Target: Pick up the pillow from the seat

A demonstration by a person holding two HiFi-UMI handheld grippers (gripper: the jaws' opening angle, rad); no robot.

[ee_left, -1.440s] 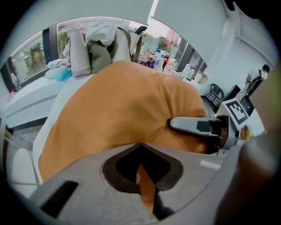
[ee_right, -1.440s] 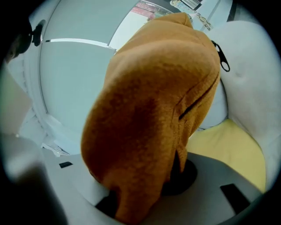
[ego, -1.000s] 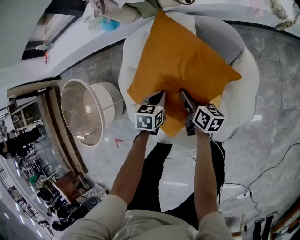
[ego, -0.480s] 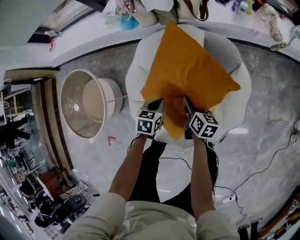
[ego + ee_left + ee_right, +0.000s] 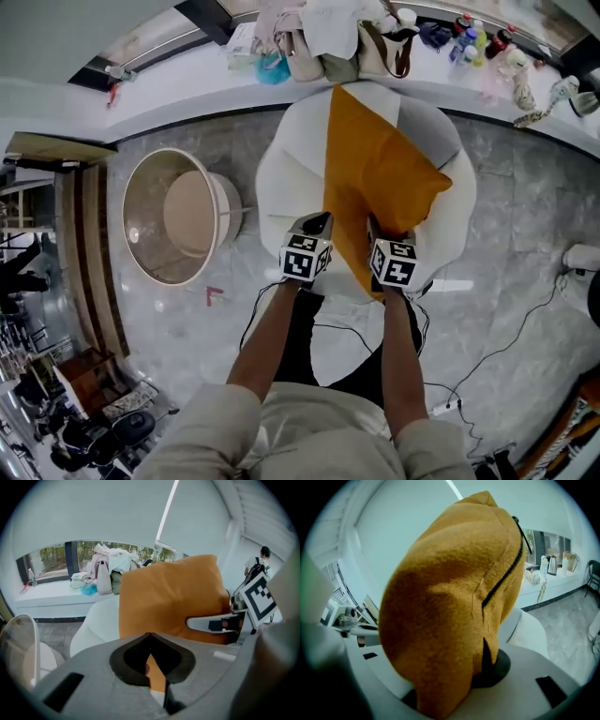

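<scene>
Between the right gripper (image 5: 452, 688) fingers (image 5: 536, 670), the pillow (image 5: 450, 588) sits clamped.

the pillow (image 5: 375, 178) was orange, its zip (image 5: 506, 573) black. the seat (image 5: 281, 178) was white, the floor (image 5: 525, 216) grey with marble veins, the lampshade (image 5: 187, 211) beige, the sleeves (image 5: 216, 422) khaki.

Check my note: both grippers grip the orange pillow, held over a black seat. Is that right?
No. The seat is white, not black; the head view shows it. The rest stands: the left gripper and the right gripper both grip the orange pillow, held over that seat.
</scene>
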